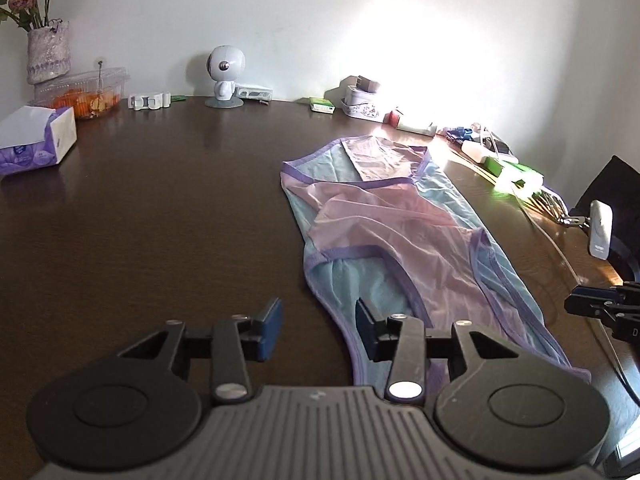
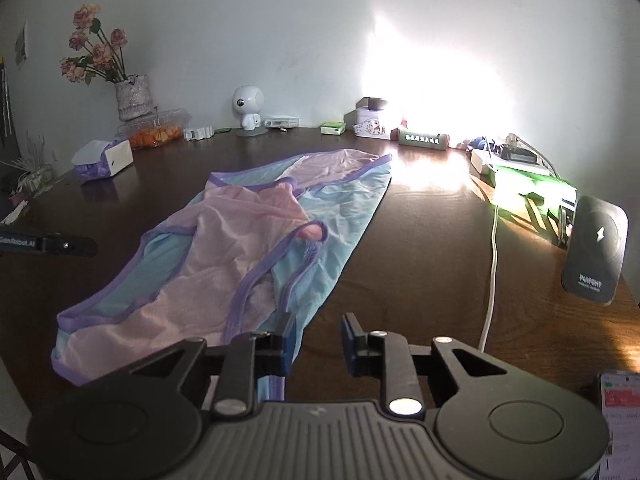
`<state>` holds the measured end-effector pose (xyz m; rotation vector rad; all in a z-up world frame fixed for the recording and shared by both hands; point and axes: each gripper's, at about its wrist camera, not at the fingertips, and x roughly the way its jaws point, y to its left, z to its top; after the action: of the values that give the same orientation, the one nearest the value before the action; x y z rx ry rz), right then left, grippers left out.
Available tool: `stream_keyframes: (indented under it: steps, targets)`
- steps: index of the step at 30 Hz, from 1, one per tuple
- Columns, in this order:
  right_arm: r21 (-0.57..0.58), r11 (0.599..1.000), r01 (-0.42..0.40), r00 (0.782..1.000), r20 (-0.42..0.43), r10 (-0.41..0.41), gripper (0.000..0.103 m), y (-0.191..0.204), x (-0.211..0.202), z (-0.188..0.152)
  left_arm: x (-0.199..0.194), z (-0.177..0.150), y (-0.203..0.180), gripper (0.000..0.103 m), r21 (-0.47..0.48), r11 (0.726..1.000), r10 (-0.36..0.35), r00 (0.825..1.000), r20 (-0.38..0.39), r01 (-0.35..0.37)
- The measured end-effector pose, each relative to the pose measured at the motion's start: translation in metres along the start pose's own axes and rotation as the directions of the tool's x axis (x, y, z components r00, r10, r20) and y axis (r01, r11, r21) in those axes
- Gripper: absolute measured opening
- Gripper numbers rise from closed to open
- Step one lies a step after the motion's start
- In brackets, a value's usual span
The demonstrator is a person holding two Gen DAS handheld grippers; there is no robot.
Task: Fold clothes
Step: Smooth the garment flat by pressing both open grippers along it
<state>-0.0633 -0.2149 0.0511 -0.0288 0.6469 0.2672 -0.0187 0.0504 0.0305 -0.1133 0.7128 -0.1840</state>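
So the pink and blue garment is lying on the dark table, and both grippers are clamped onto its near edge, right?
Not quite. The pink and blue garment does lie on the dark table, but both wrist views show the left gripper and right gripper open, gripping nothing.

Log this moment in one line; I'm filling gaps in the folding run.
step: fold clothes | garment: folded lengthwise, flat on table | left gripper: open, empty | right gripper: open, empty
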Motion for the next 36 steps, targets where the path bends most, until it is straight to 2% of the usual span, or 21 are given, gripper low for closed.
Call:
stream_keyframes:
  steps: [1, 2, 3, 8, 10, 12, 14, 17, 19, 20, 23, 29, 33, 36]
  targets:
    - [-0.006, 1.000, -0.007, 1.000, 0.001, 0.007, 0.023, 0.001, 0.008, 0.006, 0.012, 0.005, 0.000, 0.046, -0.008, 1.000, 0.010, 1.000, -0.006, -0.010]
    - [-0.010, 1.000, -0.019, 1.000, 0.000, 0.019, 0.023, 0.002, 0.017, 0.011, 0.022, 0.008, -0.001, 0.053, -0.008, 1.000, 0.021, 1.000, -0.005, -0.021]
    - [-0.015, 0.999, -0.030, 1.000, -0.001, 0.030, 0.023, 0.003, 0.026, 0.016, 0.030, 0.010, -0.003, 0.055, 0.007, 1.000, 0.028, 1.000, -0.006, -0.028]
    - [-0.003, 0.999, -0.047, 0.998, -0.045, 0.047, 0.023, 0.006, 0.067, 0.030, 0.058, 0.009, -0.011, 0.054, 0.071, 0.996, 0.060, 0.998, -0.029, -0.058]
    - [0.015, 0.998, -0.060, 0.996, -0.059, 0.060, 0.023, 0.005, 0.078, 0.030, 0.060, 0.008, -0.011, 0.042, 0.074, 0.994, 0.083, 0.996, -0.021, -0.081]
    - [0.032, 0.998, -0.058, 0.996, -0.072, 0.061, 0.023, 0.002, 0.088, 0.031, 0.061, 0.009, -0.010, 0.020, 0.071, 0.993, 0.096, 0.995, -0.019, -0.094]
    - [0.044, 0.997, -0.058, 0.996, -0.071, 0.061, 0.023, 0.001, 0.092, 0.030, 0.062, 0.010, -0.009, 0.019, 0.066, 0.995, 0.083, 0.996, -0.020, -0.081]
    - [0.054, 0.997, -0.058, 0.996, -0.063, 0.061, 0.023, 0.000, 0.093, 0.030, 0.064, 0.011, -0.011, 0.011, 0.072, 0.995, 0.076, 0.997, -0.017, -0.074]
    - [0.022, 0.998, -0.053, 0.997, -0.060, 0.055, 0.016, 0.004, 0.093, 0.029, 0.065, 0.011, -0.014, 0.007, 0.076, 0.995, 0.069, 0.997, -0.017, -0.068]
    - [0.016, 0.998, -0.054, 0.997, -0.052, 0.054, 0.008, 0.006, 0.092, 0.029, 0.065, 0.010, -0.015, 0.005, 0.077, 0.995, 0.072, 0.997, -0.014, -0.071]
    - [0.028, 0.998, -0.059, 0.998, -0.010, 0.059, 0.001, 0.006, 0.088, 0.026, 0.064, 0.009, -0.013, 0.004, 0.064, 0.994, 0.085, 0.996, -0.007, -0.084]
    - [0.002, 0.996, 0.086, 0.993, 0.087, -0.086, 0.001, -0.002, 0.063, 0.032, 0.060, 0.008, -0.002, 0.003, 0.045, 0.993, 0.107, 0.994, -0.005, -0.107]
    - [0.021, 0.986, 0.166, 0.985, 0.052, -0.167, 0.000, -0.020, 0.063, 0.030, 0.059, 0.008, 0.002, 0.003, 0.042, 0.993, 0.108, 0.994, -0.003, -0.108]
    - [0.070, 0.985, 0.159, 0.987, 0.003, -0.160, 0.000, -0.032, 0.069, 0.025, 0.060, 0.008, 0.001, 0.003, 0.048, 0.993, 0.111, 0.994, 0.000, -0.111]
